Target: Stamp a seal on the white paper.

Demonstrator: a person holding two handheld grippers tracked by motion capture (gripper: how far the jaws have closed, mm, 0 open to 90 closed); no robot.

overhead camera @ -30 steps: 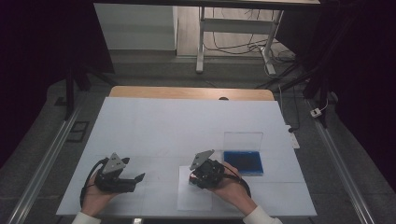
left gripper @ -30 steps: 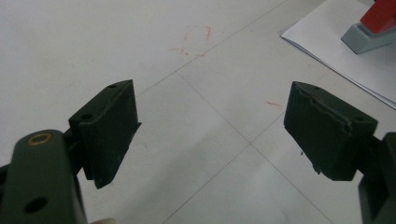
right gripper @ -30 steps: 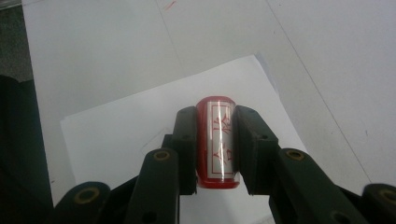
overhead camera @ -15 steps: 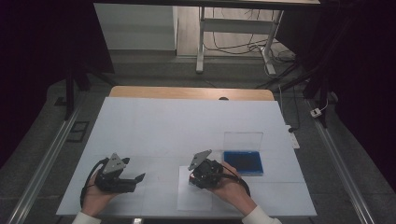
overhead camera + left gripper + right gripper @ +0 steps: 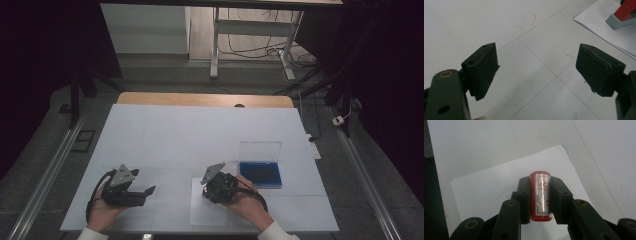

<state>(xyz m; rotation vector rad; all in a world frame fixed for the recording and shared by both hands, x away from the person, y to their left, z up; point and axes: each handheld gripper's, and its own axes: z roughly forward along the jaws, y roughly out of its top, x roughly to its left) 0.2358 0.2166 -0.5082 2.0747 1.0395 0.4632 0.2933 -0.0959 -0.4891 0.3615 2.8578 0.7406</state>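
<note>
While the right tool (image 5: 539,200) is clamped on a red stamp (image 5: 540,196), its two black jaws press against the stamp's left and right sides, and the stamp's label, white with red characters, faces the camera in the right gripper view. Below the stamp lies a white sheet of paper (image 5: 486,192), set on the white counter (image 5: 599,150); whether the stamp's lower end touches the sheet cannot be told from that view. In the high view the right tool (image 5: 212,186) sits over the same paper (image 5: 207,212) near the counter's six o'clock edge, with the person's right hand (image 5: 247,202) behind it.

At about two o'clock from the right tool, just beside it, a blue ink pad case (image 5: 260,172) rests on the counter (image 5: 200,130) with its clear lid (image 5: 260,150) standing open on the far side.

At nine o'clock from the right tool, well apart, the left tool (image 5: 147,190) is held low over the counter by the left hand (image 5: 102,210). Its jaws stand wide apart with nothing between them, as the left gripper view (image 5: 536,72) shows over bare counter with faint red marks (image 5: 529,21). At one o'clock in that view the corner of the paper (image 5: 604,27) appears with the red stamp (image 5: 626,10) and its grey base upon it.
</note>
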